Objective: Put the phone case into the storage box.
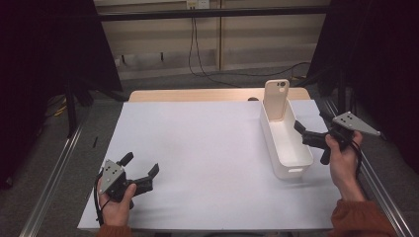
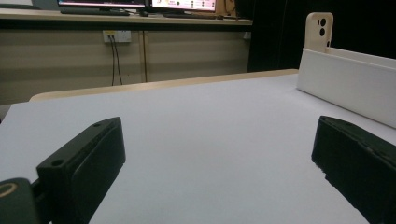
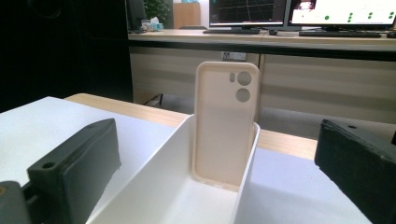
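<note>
Phone case (image 1: 276,99) of a pale cream colour stands upright at the far end of the long white bin (image 1: 294,163), leaning against the bin's far end wall with its camera cut-outs at the top. In the right gripper view the phone case (image 3: 225,123) rests with its lower edge on the floor of the bin (image 3: 161,184), its open inner side facing the camera. In the left gripper view the same case (image 2: 319,31) pokes up above the side wall of the bin (image 2: 345,86).

The bin sits on the right part of the tabletop (image 1: 207,148), which is covered by a white sheet (a strip of bare wood shows along the far edge).

The right gripper (image 1: 310,143) is held just beside the bin's right wall, near its middle, by the person's right hand (image 1: 344,163). Its fingers (image 3: 74,168) stand wide apart with nothing between them, and they point along the bin toward the case without touching it.

The left gripper (image 1: 141,170) is low over the near left part of the tabletop, well apart from the bin, held by the left hand (image 1: 116,202). Its fingers (image 2: 88,163) are also spread wide and hold nothing.
</note>
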`<state>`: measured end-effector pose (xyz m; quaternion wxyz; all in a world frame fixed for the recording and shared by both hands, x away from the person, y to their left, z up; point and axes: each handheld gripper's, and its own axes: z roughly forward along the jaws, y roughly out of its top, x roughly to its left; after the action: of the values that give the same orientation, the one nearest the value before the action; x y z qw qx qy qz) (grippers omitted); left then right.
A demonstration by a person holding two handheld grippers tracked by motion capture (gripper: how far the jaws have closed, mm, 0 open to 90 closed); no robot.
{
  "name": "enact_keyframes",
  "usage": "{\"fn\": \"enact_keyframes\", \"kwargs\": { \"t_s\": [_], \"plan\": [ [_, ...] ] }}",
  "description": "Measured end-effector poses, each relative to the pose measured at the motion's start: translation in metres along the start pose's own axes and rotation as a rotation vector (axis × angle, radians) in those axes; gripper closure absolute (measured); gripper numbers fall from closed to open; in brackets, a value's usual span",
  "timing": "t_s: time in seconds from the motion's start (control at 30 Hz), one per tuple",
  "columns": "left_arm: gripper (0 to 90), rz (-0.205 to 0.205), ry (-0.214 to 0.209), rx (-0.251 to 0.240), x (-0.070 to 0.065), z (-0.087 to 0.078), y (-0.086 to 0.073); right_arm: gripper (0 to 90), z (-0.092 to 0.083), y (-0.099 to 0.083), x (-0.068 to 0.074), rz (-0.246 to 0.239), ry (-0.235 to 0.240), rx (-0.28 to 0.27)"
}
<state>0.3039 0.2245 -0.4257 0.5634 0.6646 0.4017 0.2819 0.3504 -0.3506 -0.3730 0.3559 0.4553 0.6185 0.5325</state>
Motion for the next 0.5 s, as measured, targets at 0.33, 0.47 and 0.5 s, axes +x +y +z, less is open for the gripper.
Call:
{"fn": "enact_keyframes", "kwargs": {
  "t_s": [0.33, 0.47, 0.5],
  "plan": [
    [2.8, -0.004, 0.002, 0.0, 0.0, -0.001, 0.0, 0.0, -0.02, -0.008, 0.012, -0.004, 0.009, 0.006],
    [2.8, -0.005, 0.006, 0.002, 0.0, -0.002, 0.0, 0.0, -0.029, -0.01, 0.015, -0.012, 0.01, 0.0],
    [2.9, -0.005, 0.008, 0.003, 0.0, -0.002, 0.0, 0.0, -0.032, -0.011, 0.016, -0.009, 0.011, -0.002]
  ]
}}
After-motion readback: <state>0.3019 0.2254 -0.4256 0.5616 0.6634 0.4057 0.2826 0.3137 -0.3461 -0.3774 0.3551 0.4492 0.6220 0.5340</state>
